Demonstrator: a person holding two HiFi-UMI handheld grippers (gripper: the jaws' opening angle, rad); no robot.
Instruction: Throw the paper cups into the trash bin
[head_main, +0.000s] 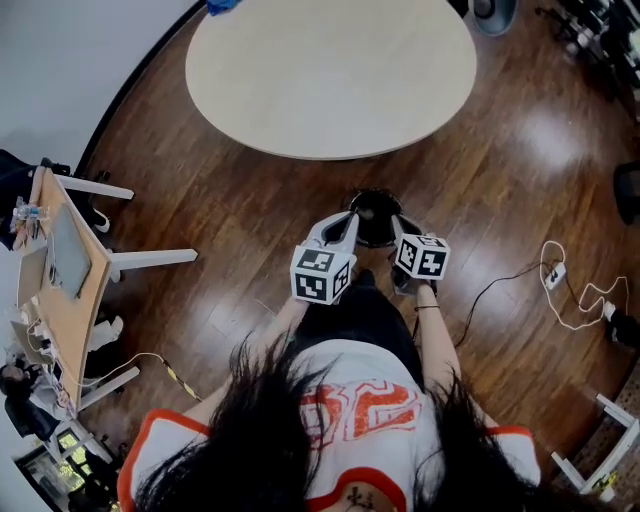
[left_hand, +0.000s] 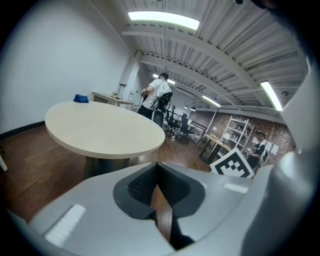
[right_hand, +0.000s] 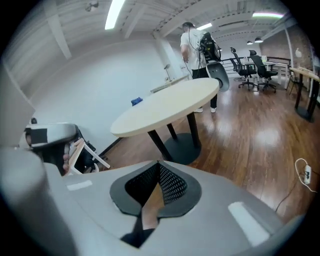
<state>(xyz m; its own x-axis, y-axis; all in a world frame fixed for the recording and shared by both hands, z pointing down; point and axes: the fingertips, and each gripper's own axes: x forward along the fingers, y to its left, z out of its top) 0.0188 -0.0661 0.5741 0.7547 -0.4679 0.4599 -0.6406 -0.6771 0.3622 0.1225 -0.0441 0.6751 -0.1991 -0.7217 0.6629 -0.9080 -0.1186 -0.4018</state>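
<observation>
Two tools, both closed and empty. Left tool (head_main: 346, 222): in the left gripper view its jaws meet at the tips, with nothing between the ribbed pads and only a sliver of floor behind them. Right tool (head_main: 399, 228): same reading in the right gripper view, jaws tip to tip, nothing clamped. Head view: the person holds both tools side by side in front of the body, near each other but apart. The tips angle downward and converge over the trash bin (head_main: 375, 210). Trash bin: black, round, upright on the wooden floor (head_main: 520, 150), under the tool tips, between the person and the round desk (head_main: 330, 70). Its inside reads plain dark; contents cannot be made out. Round desk: pale top on dark legs with a round base, and a small blue object (head_main: 221, 5) at its far edge. At the left of the head view is a second desk (head_main: 75, 290), wooden top on white legs, cluttered with small items. At the right a white cable (head_main: 570, 300) loops across the floor. Gripper views: a person in a white top (right_hand: 192, 40) stands beyond the round desk, with office chairs (right_hand: 255, 67) further back.
</observation>
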